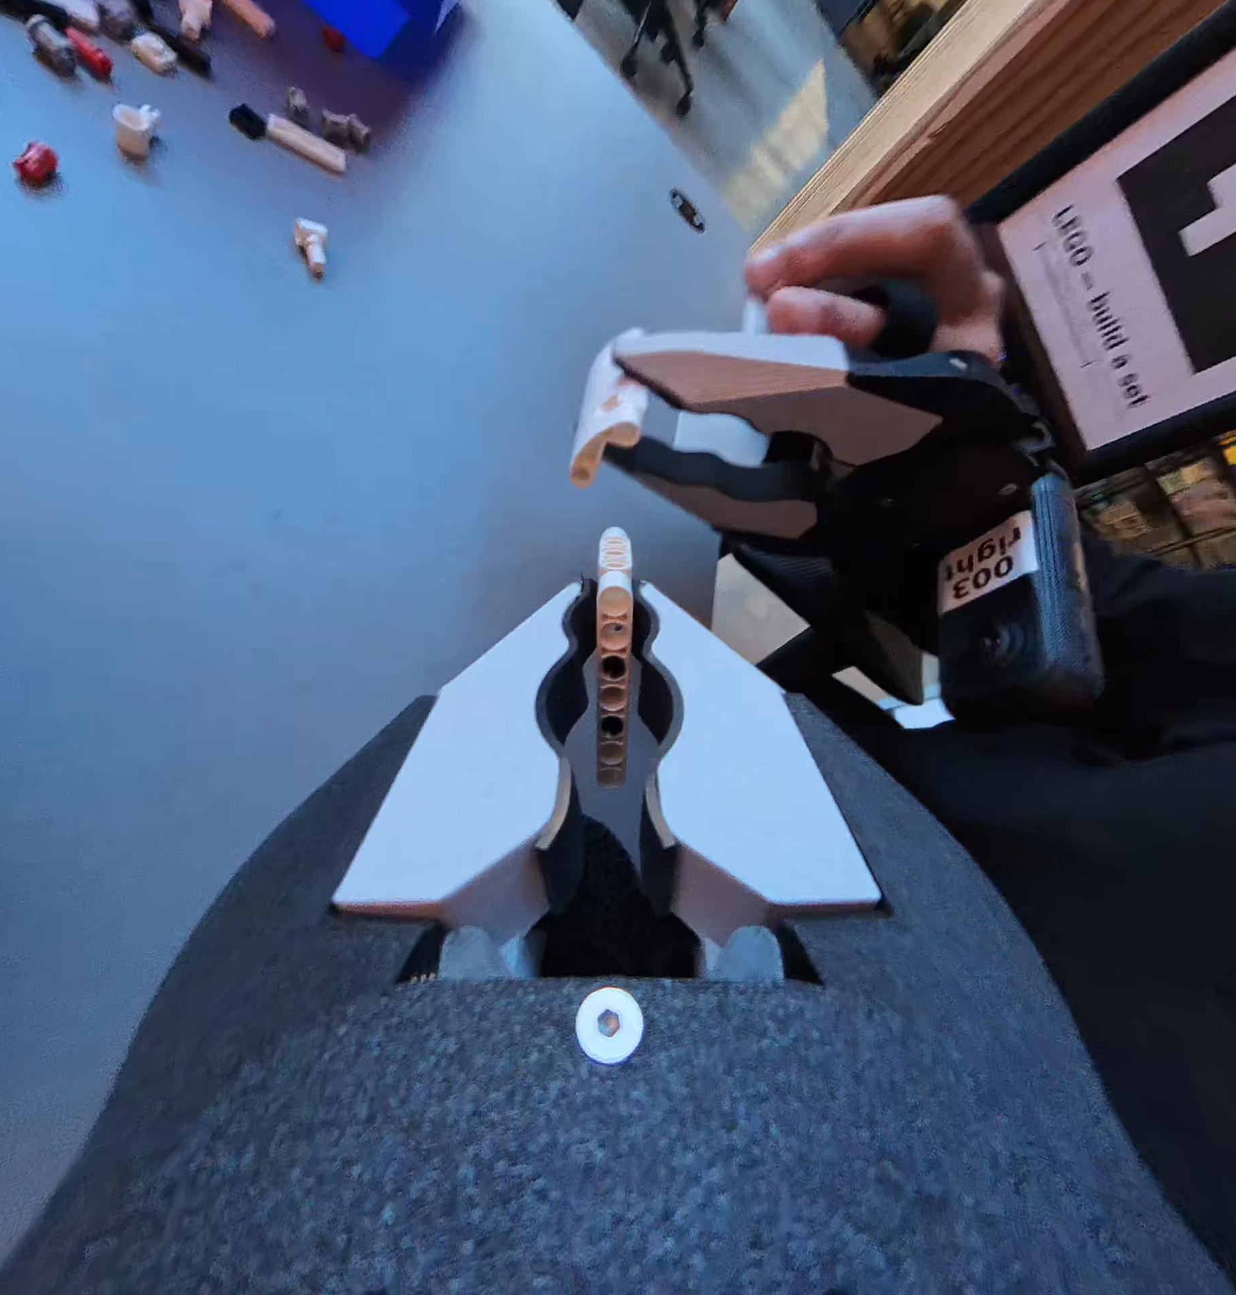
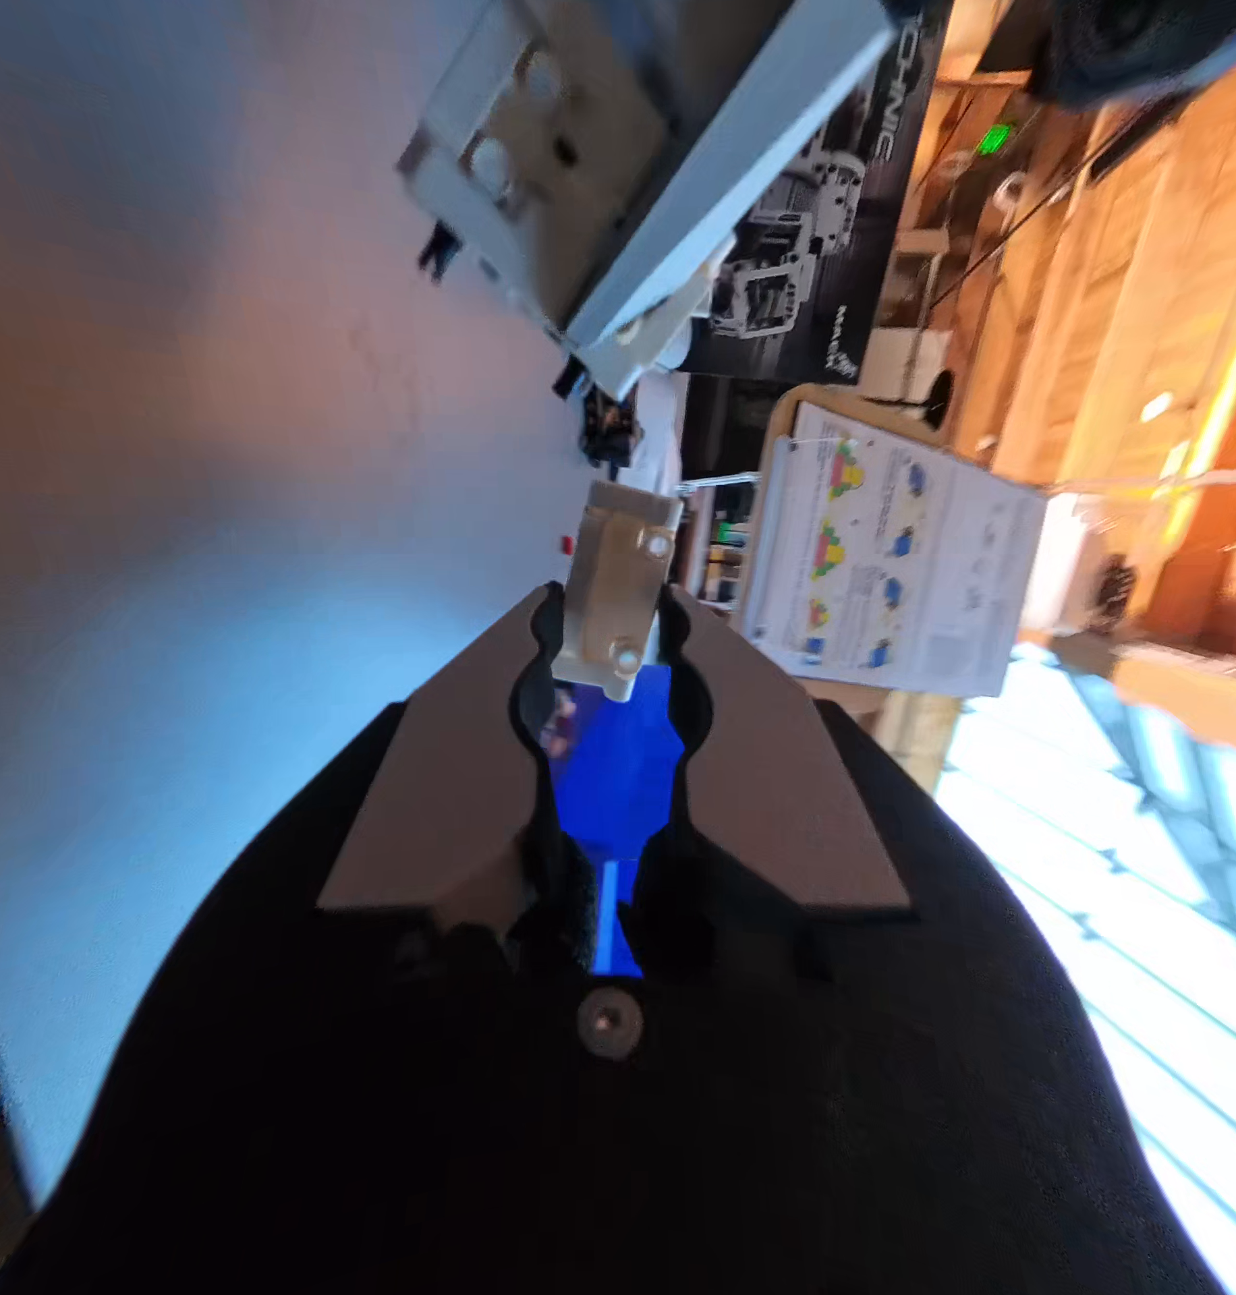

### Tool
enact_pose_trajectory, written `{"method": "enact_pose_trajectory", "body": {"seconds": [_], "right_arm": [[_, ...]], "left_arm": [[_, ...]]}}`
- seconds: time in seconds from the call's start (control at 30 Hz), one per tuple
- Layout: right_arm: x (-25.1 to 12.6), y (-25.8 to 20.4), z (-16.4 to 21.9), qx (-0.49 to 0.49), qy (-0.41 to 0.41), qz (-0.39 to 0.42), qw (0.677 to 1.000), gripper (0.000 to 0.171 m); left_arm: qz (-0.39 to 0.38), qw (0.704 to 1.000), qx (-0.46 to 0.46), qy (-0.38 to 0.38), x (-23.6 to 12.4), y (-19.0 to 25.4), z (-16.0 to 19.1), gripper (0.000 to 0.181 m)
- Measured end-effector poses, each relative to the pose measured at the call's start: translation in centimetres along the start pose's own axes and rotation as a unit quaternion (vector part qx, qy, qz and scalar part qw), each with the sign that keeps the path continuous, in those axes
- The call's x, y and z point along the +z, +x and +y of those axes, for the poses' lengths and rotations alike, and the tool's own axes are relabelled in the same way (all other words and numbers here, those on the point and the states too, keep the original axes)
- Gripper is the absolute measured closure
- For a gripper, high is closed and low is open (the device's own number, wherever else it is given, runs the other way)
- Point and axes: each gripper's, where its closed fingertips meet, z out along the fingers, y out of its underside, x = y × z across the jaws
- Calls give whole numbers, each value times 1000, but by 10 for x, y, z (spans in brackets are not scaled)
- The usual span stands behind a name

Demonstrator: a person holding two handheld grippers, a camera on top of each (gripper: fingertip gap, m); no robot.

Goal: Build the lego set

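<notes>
Gripping a white holed lego beam (image 1: pixel 613 634) between its closed fingers, the left gripper (image 1: pixel 612 595) is held above the table (image 1: pixel 391 420), while the right gripper (image 2: pixel 612 617) nearby clamps a white lego panel (image 2: pixel 615 595).

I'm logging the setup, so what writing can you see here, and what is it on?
I won't quote writing; it stands on:
White card beside a black pattern.
White sticker on the right gripper.
Dark box, white lettering.
Instruction sheet: too small and blurred.
</notes>
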Motion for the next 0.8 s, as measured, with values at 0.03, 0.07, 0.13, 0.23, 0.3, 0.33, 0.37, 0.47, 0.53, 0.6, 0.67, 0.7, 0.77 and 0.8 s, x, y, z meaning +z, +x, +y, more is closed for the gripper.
{"method": "enact_pose_trajectory", "body": {"seconds": [0.03,0.07,0.13,0.23,0.3,0.33,0.37,0.47,0.53,0.6,0.67,0.7,0.77,0.8], "right_arm": [[-2,-4,-3,56,6,-25,998,145],[-4,-12,-6,130,10,-67,989,144],[-7,-17,-10,263,15,-126,956,144],[-17,-26,-15,365,24,-237,900,145],[-21,-28,-17,390,19,-309,867,145],[-25,-32,-19,392,17,-356,848,145],[-27,-36,-21,395,9,-400,827,145],[-31,-39,-31,405,26,-491,771,145],[-23,-31,-33,404,58,-477,779,145],[-17,-33,-26,379,54,-456,804,145],[-13,-30,-27,352,73,-417,835,145],[-11,-26,-30,345,85,-393,848,145],[-12,-19,-38,342,113,-364,859,145],[-11,-17,-40,341,121,-351,863,145]], "left_arm": [[11,1000,4,13,0,3,-2,174],[15,999,10,28,0,6,-4,174],[2,999,16,43,-2,3,-4,175],[-46,998,14,39,-5,-10,4,174],[-61,997,12,41,-6,-13,6,174],[-62,997,12,44,-6,-13,7,174],[-62,997,14,48,-6,-11,6,174],[-38,997,16,63,-1,-2,3,175],[-18,997,3,74,0,4,-2,174],[20,994,-10,106,-7,16,-12,175],[66,990,-26,118,-12,28,-17,175],[78,990,-31,116,-12,30,-18,175],[82,991,-29,105,-9,29,-16,175],[78,992,-28,97,-7,28,-14,175]]}}
